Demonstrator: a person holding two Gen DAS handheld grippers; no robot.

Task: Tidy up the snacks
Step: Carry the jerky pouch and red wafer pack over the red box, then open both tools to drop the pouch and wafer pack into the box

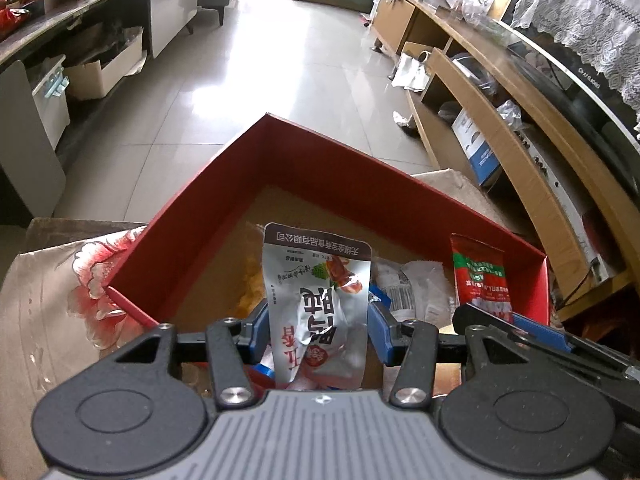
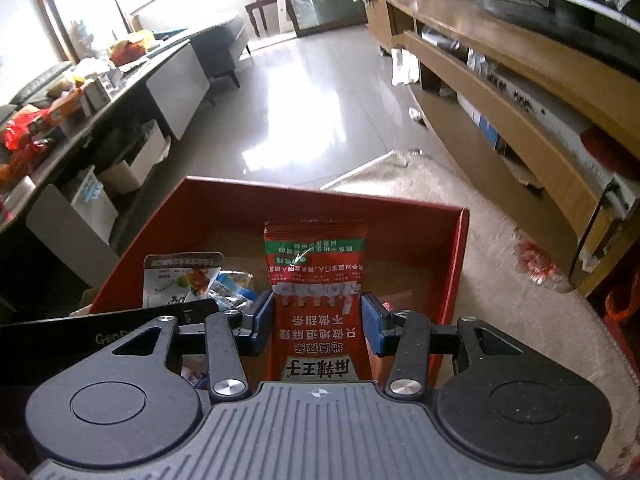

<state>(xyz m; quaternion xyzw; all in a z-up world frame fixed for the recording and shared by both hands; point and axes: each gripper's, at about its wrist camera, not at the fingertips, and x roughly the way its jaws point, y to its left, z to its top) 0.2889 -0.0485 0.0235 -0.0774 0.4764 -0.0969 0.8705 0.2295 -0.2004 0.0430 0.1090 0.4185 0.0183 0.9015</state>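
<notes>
My left gripper [image 1: 318, 320] is shut on a silver snack packet [image 1: 318, 280] and holds it upright over the open red box [image 1: 224, 196]. My right gripper [image 2: 316, 320] is shut on a red snack packet [image 2: 316, 280] and holds it upright over the same red box [image 2: 456, 256]. The red packet [image 1: 482, 276] and the right gripper's blue finger [image 1: 540, 330] show at the right of the left wrist view. The silver packet [image 2: 180, 278] shows at the left of the right wrist view. Other wrapped snacks [image 1: 412, 284] lie on the box floor.
The box sits on a floral cloth [image 1: 80, 280]. A wooden shelf unit [image 1: 500, 128] runs along the right. A dark counter with boxes and snacks [image 2: 60, 104] runs along the left. The tiled floor [image 1: 288, 80] lies beyond the box.
</notes>
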